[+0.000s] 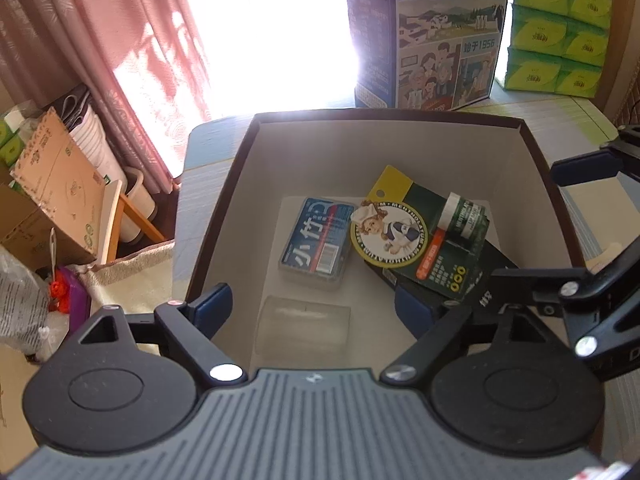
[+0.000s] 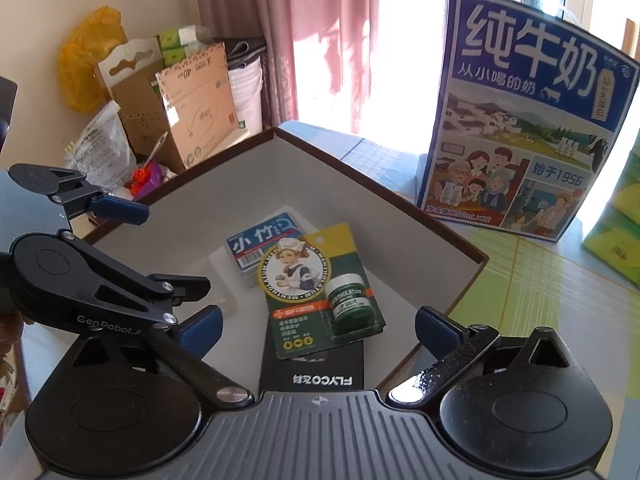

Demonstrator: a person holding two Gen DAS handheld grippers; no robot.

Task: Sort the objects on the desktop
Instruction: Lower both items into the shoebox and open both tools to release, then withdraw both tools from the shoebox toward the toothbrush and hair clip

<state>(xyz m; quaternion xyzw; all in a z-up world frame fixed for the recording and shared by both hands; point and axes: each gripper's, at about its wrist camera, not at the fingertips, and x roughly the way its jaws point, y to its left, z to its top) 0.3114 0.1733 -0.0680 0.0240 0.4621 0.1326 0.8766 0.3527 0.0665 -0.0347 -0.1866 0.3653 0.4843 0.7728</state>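
I hold two grippers over one big box [image 1: 536, 152] with a dark brown rim and smooth pale walls inside. My left gripper [image 1: 316, 300] has its two blue-tipped fingers spread wide apart, and nothing is between them. My right gripper [image 2: 318, 326] is spread wide too, and it holds nothing. Inside the box I count four things. One is a clear plastic case of blue cards [image 1: 316, 240], flat and shaped like a little brick, lying near the middle of the floor. One is a clear see-through lid or case [image 1: 304, 326], soft-looking and shiny, lying just beside the card case on the side near me. One is a green and yellow lip balm card [image 2: 316, 292] made of stiff paper, with a round picture of a nurse girl and one small green round jar stuck on it under plastic. It lies partly on top of one flat black box [image 2: 316, 372] with white letters. Behind the big box, on the table, stands one tall blue milk carton box [image 2: 524, 120] made of cardboard with cartoon people on it. Beside that sits a stack of green tissue packs [image 1: 560, 32], soft and squishy, and I count six faces showing.
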